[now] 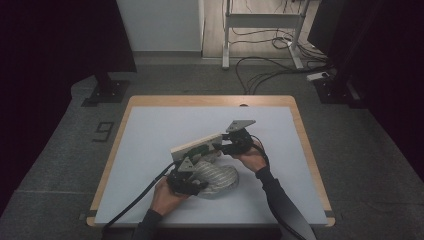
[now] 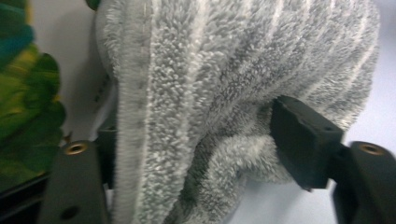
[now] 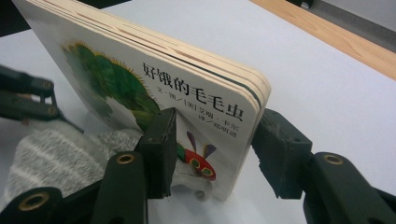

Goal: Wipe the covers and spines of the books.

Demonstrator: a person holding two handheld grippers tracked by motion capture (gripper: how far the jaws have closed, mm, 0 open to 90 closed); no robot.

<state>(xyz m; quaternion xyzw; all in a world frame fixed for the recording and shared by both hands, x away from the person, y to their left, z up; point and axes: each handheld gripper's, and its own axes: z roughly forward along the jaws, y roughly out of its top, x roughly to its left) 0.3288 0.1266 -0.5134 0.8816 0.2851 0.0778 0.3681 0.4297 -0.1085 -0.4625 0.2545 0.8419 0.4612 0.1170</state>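
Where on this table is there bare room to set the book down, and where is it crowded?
Bare white mat runs along the far wooden edge and down both sides, left of the left gripper and right of the right gripper. The near middle is crowded: the board book, the grey fluffy cloth and both hands meet there.

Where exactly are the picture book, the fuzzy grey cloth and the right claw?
picture book (image 3: 140,70), right gripper view, on its printed cover.
fuzzy grey cloth (image 2: 224,70), left gripper view, on its striped pile.
right claw (image 3: 212,140), right gripper view, midway between its fingertips.
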